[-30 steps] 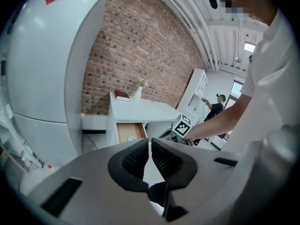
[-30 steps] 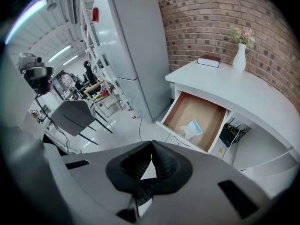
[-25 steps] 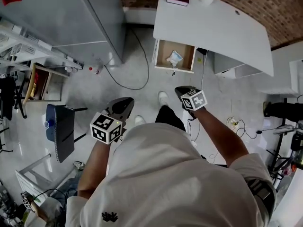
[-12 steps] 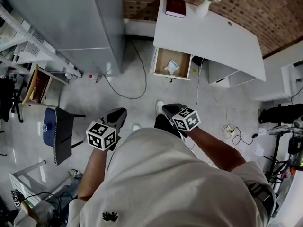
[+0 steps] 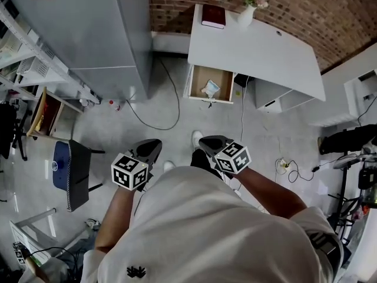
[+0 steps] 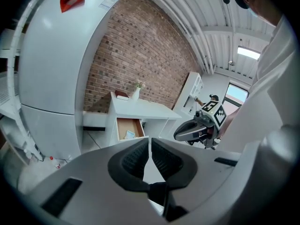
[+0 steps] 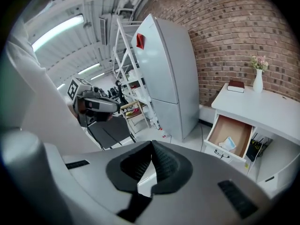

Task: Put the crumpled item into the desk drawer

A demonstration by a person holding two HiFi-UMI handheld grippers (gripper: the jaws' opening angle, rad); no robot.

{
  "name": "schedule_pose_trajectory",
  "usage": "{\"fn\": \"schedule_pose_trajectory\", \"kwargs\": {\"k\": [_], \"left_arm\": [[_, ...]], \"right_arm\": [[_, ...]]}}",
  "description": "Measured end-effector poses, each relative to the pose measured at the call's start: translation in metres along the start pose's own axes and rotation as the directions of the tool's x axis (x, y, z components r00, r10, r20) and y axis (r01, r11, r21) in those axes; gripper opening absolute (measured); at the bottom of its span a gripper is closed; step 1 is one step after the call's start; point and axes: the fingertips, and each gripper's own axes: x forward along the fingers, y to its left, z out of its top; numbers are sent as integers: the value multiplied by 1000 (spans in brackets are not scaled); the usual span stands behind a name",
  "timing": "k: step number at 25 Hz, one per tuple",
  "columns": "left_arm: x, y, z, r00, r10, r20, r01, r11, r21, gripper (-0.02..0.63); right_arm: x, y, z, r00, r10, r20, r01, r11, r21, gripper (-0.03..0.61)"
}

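Both grippers empty. Left gripper point(image 6: 150, 143): jaws pressed together, only a hairline slit between the ribbed pads, nothing in it. Right gripper point(image 7: 151, 146): same, jaws closed on nothing. Head view puts both low, close to the person's torso and well apart from the desk point(image 5: 259, 46). Crumpled item point(image 5: 210, 89), a pale wad with a bluish tint, lies inside the open drawer point(image 5: 197, 75), toward its right side, on the wooden bottom. Judgement: the placing step looks complete, since the item is where the task wants it. What remains, if anything, is shutting the drawer, which stands pulled out under the desk's left end. That would call for stepping forward and pushing the drawer front squarely with a closed gripper, after checking that the wad clears the rim. Surface: white desk top, mostly bare, with a dark red book point(image 5: 213, 16) and a white vase point(image 5: 246, 16) with flowers at the back edge by the brick wall point(image 5: 283, 5). Room: grey refrigerator point(image 5: 88, 28) left of the desk; pale glossy floor point(image 5: 118, 128) with a dark cable point(image 5: 174, 108) trailing across it; a dark chair point(image 5: 70, 173) and a shelf rack point(image 5: 29, 58) further left.
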Motion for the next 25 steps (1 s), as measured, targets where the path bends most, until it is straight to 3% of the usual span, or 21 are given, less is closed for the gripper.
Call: {"fn": "schedule_pose_trajectory", "kwargs": {"k": [25], "left_arm": [[-17, 12, -21, 999, 32, -7, -33, 999, -44, 37]], "right_arm": [[1, 30, 21, 999, 47, 27, -45, 997, -57, 29]]}}
